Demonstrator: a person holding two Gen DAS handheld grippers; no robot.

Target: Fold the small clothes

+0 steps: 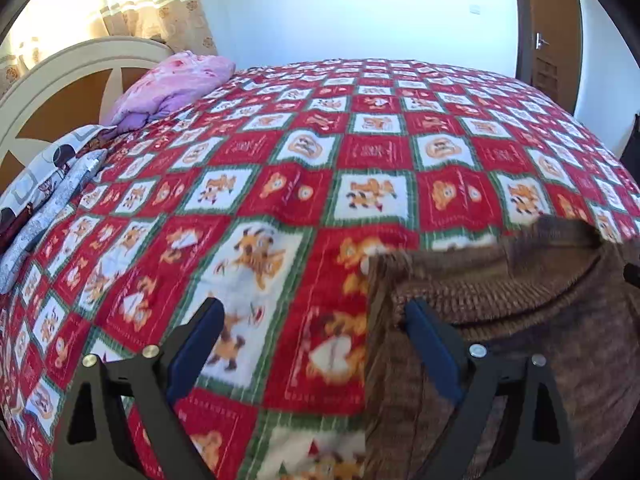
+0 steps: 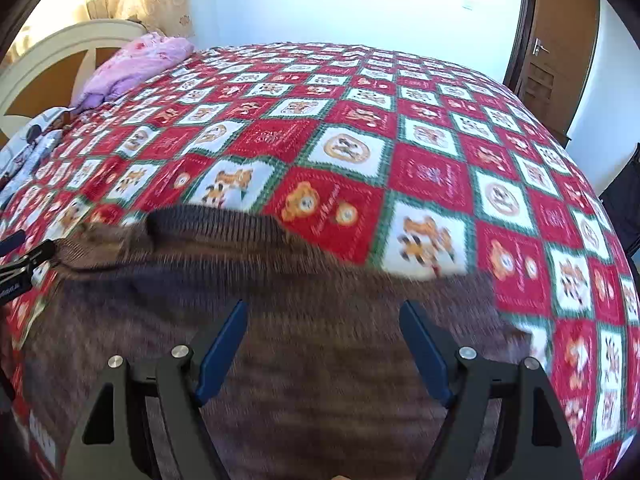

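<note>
A brown knitted garment [image 2: 304, 320] lies flat on the red, white and green patchwork bedspread [image 2: 400, 140]. Its ribbed neckline faces away from me. In the left wrist view the garment [image 1: 520, 320] fills the lower right. My left gripper [image 1: 314, 310] is open and empty, straddling the garment's left edge, with its right finger [image 1: 432, 344] over the knit. My right gripper [image 2: 323, 314] is open and empty, low over the garment's middle. The left gripper's tip [image 2: 24, 256] also shows at the left edge of the right wrist view.
A pink pillow [image 1: 172, 84] and a patterned grey-white pillow [image 1: 48, 184] lie by the cream headboard [image 1: 60, 76] at the far left. A wooden door [image 2: 560, 40] stands at the far right, and curtains [image 1: 132, 4] hang behind the headboard.
</note>
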